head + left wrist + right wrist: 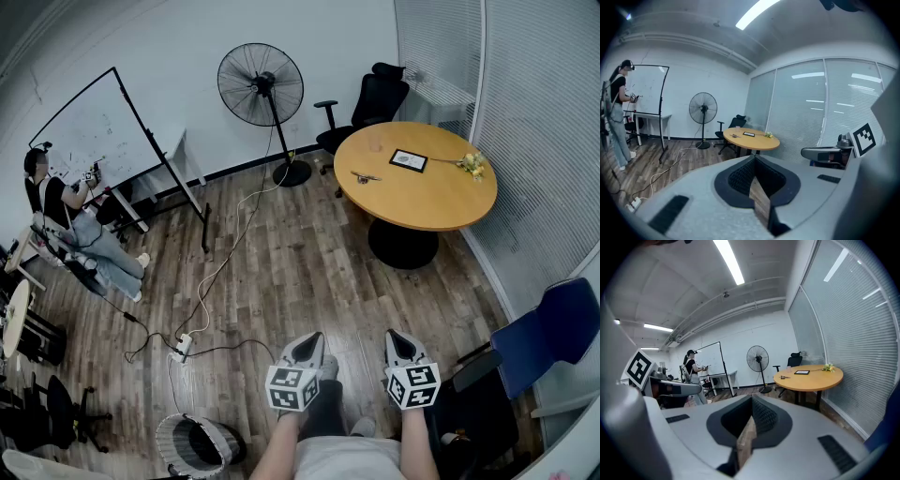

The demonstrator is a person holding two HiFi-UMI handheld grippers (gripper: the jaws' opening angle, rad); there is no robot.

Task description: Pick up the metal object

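Note:
A small metal object point(366, 176) lies on the left part of the round wooden table point(441, 202), far ahead of me across the floor. Beside it lie a black framed tablet point(409, 160) and yellow flowers point(472, 164). My left gripper point(307, 344) and right gripper point(396, 337) hang side by side near my body, both shut with nothing between the jaws. The left gripper view looks over its shut gripper point(754, 157) toward the distant table point(751, 142) and the metal object point(735, 136). The right gripper point(752, 397) points the same way; the metal object point(784, 377) shows on the table point(808, 379).
A standing fan point(262, 86) and a black office chair point(375, 101) stand beyond the table. A whiteboard point(103, 131) and a person point(66, 220) are at the left. A cable with a power strip point(180, 349) crosses the floor. A wire basket point(195, 443) and a blue chair point(548, 333) flank me.

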